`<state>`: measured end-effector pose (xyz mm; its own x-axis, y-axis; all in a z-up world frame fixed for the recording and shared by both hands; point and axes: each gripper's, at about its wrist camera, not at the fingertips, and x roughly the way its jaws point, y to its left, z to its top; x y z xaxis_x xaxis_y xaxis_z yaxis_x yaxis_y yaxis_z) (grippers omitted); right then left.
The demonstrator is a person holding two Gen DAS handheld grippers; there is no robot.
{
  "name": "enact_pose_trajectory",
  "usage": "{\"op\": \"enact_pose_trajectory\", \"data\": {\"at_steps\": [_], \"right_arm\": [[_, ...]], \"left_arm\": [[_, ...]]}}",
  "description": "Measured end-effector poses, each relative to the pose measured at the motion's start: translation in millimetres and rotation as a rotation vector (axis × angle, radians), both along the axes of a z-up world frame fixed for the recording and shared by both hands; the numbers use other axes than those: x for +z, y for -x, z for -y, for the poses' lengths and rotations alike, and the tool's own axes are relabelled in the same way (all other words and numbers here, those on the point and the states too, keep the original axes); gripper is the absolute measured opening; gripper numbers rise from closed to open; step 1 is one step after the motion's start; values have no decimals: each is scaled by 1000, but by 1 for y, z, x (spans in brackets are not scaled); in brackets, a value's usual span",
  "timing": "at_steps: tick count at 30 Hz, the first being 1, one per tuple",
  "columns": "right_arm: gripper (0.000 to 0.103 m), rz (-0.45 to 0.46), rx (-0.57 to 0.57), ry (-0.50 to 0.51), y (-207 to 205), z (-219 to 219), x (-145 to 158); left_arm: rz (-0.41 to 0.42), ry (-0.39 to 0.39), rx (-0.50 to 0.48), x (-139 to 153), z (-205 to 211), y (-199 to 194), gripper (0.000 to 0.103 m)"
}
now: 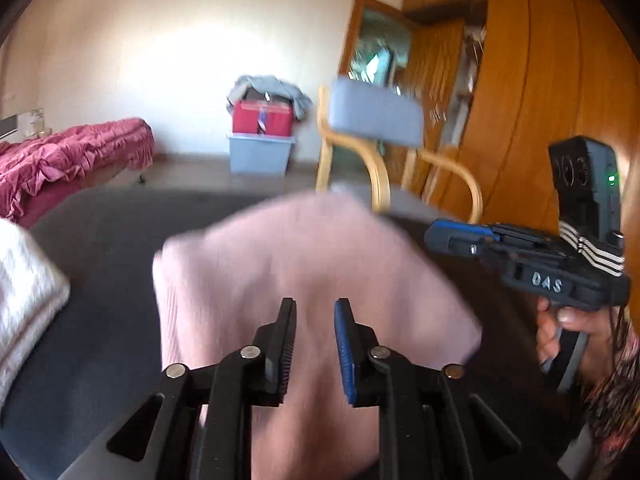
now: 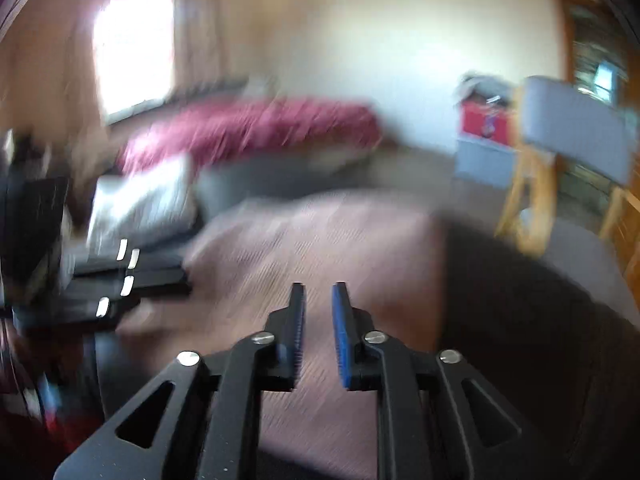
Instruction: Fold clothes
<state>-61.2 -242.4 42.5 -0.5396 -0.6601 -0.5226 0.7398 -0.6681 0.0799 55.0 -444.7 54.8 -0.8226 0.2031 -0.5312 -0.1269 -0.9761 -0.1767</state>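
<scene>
Dark grey padded surface (image 1: 100, 240) with a folded pale pink ribbed knit garment (image 1: 304, 264) lying flat on it, white quilted cushion (image 1: 24, 292) off to the left. Behind: crimson ruffled bedspread (image 1: 72, 156), red box on a grey plastic tub (image 1: 260, 152), wooden chair with grey back (image 1: 376, 116). Left gripper (image 1: 315, 308) and right gripper (image 2: 319, 292) both hovering just above the garment, fingers parted, nothing pinched. Bright window (image 2: 134, 48) only in the right view; orange wooden wardrobe (image 1: 532, 80) only in the left.

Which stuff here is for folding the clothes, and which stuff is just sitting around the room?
For the folding:
- pink garment, on the dark surface
- left gripper, open
- right gripper, open

Just lying about:
- white pillow
- chair
- red box on a grey bin
- crimson bedspread
</scene>
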Motion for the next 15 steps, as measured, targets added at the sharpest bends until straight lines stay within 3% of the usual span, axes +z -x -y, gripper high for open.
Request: {"op": "enact_pose_trajectory", "data": {"at_steps": [1,4,6,7,8,10,13,15], "right_arm": [[46,-10,-47,19,12,-1,7],[49,18,-73,-56,47,24,2],[48,55,-40,-103,69,45,-7],[40,52,-34,-143,74,56,-13],[30,49,-29,-184,80,66,-20],[29,61,-37,-277,96,83,-39],[28,201,-107,-264,132,79,-68],[28,316,-113,-114,149,58,-75]], "left_arm": [[11,35,3,0,-6,13,20],[144,191,41,-25,-15,55,21],[214,230,74,-42,-8,67,20],[220,225,82,-48,-3,68,22],[199,203,84,-50,3,64,22],[173,193,85,-55,7,58,22],[161,189,87,-58,9,55,22],[158,205,86,-59,6,57,22]]}}
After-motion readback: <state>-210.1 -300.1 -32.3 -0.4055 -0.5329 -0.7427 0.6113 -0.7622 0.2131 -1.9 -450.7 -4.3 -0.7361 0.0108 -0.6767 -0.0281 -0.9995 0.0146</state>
